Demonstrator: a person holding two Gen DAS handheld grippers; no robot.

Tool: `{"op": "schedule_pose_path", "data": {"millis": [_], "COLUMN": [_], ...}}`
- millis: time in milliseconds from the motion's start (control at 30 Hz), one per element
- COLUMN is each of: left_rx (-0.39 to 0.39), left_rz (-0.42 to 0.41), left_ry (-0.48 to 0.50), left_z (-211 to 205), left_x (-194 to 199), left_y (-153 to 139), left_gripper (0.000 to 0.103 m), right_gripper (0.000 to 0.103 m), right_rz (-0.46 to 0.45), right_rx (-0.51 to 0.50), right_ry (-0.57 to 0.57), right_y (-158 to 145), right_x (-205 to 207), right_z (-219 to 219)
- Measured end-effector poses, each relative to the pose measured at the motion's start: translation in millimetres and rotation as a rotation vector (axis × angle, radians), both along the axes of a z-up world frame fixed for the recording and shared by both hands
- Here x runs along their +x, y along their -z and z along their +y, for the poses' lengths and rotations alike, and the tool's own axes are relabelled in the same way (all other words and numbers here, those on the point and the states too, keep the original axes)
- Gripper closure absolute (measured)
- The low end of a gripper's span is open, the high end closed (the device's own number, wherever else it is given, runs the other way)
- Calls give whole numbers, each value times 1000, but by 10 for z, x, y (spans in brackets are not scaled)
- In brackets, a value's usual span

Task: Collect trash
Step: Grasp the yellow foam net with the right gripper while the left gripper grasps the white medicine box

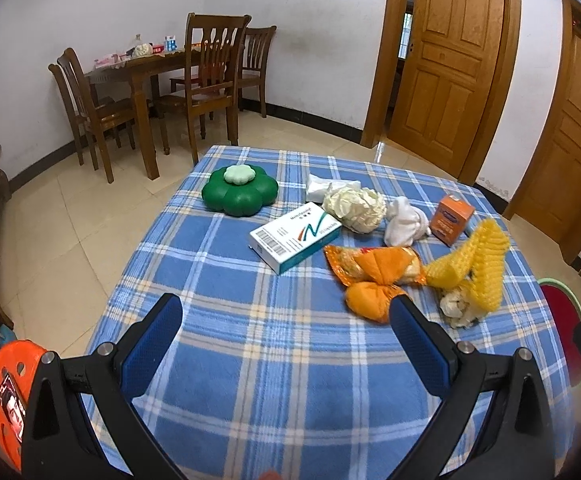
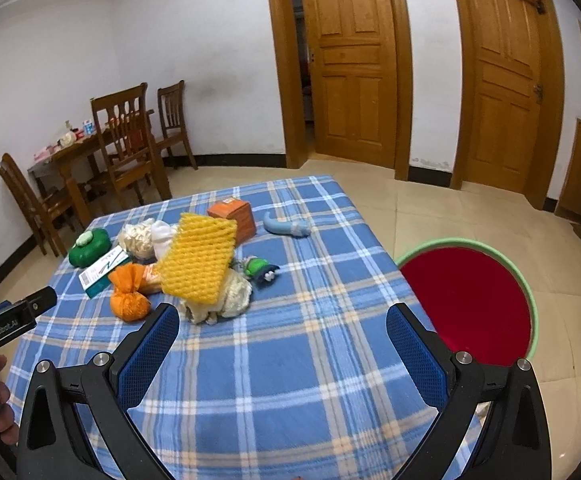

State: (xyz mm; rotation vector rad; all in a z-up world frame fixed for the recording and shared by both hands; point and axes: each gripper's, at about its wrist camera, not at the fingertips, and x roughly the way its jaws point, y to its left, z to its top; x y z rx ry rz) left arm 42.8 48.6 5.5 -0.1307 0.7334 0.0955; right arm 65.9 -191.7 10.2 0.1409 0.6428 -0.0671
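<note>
While both grippers hung over the near part of the table point(image 2: 290, 392), nothing was in them: the left gripper point(image 1: 286, 312) and the right gripper point(image 2: 282, 320) each had the jaws spread wide, with only checked cloth between the blue pads.

The trash lay in one heap in the middle of both frames. I judged most of it light and soft. The yellow foam net point(image 2: 198, 260) would crush easily and could be pinched at any edge; it leaned on a crumpled paper wad point(image 2: 226, 300). The orange wrapper point(image 1: 370, 276) looked thin and slippery, so its knotted waist seemed the best place to take hold. The white box point(image 1: 296, 238) and the orange box point(image 1: 450, 218) were stiff cardboard, probably empty, best gripped across the narrow sides. The cream wad point(image 1: 356, 208) and the white tissue point(image 1: 404, 222) should give under the pads.

By my count: one foam net, one orange wrapper, two boxes, and about four paper or tissue lumps, though a small white piece at the back was hard to separate. One green flower-shaped case point(image 1: 240, 194), one small green toy point(image 2: 260, 270) and one blue toy point(image 2: 286, 226) looked like no trash. One red bin point(image 2: 470, 300) stood on the floor at the right of the right wrist frame, just beside the table.
</note>
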Motion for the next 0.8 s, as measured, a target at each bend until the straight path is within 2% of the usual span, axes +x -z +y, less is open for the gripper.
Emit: {"op": "schedule_pose_path", "data": {"millis": [433,800], "left_rx": [33,27], "left_rz": [98,179], "left_ry": [53,167], "left_z": [311,323], "left_x": [624,1152], "left_y": [120,387], "left_gripper": [1,1], "right_gripper": [0,0], "right_rz": [53,134], "right_rx": [-15,-36], "right_ry": [-77,-49], "right_y": [-2,189], "right_x": [560,952], "right_z": [373,553]}}
